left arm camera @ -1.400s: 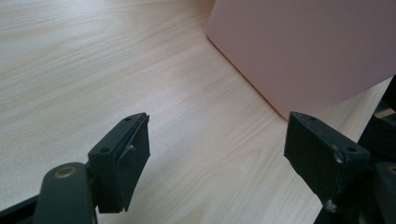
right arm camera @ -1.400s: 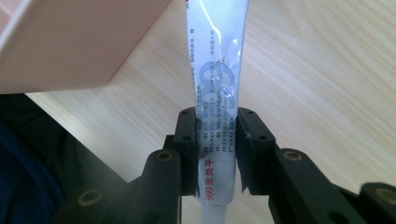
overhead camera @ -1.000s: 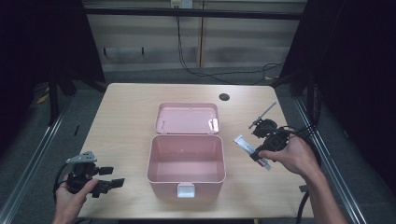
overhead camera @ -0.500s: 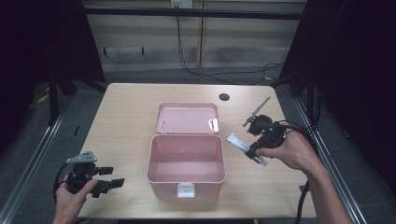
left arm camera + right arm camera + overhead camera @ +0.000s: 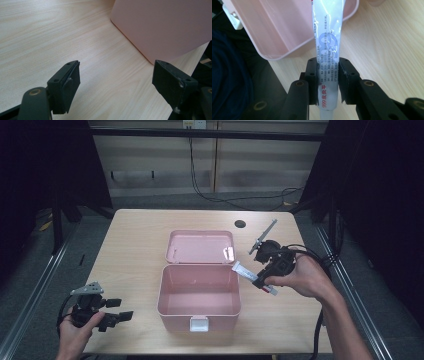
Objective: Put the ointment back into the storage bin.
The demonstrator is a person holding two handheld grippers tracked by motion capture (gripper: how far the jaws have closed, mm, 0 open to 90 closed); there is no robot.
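High view looks down on a light wooden bench (image 5: pixel 135 250) with an open pink box (image 5: pixel 199 291) at its middle, the lid (image 5: pixel 200 246) laid back flat behind the tub and a white latch (image 5: pixel 198 323) on the near wall. At the right, a hand (image 5: pixel 305 279) carries the right hand-held gripper (image 5: pixel 260 281) just beside the box's right rim, and its jaws are clenched on a white tube (image 5: pixel 250 276) that slants from the box's upper right corner down toward the hand. A black cable (image 5: pixel 320 260) loops away from this tool toward the bench's right edge. In the right gripper view the tube (image 5: pixel 327 47) stands between the two black jaws, pinched near its lower end, with blue and red print on its glossy skin; its far end reaches over the pink box (image 5: pixel 274 32), whose rim curves past just behind it, and whether it touches the rim I cannot tell. At the lower left of the high view, another hand (image 5: pixel 77 332) holds the left hand-held gripper (image 5: pixel 117 312) low near the bench's front edge, well apart from the box. In the left gripper view its jaws stand wide apart, released, with bare wood grain between them and a corner of the pink box wall (image 5: pixel 162 25) ahead at the upper right. A dark round hole (image 5: pixel 240 224) sits in the benchtop behind the lid.
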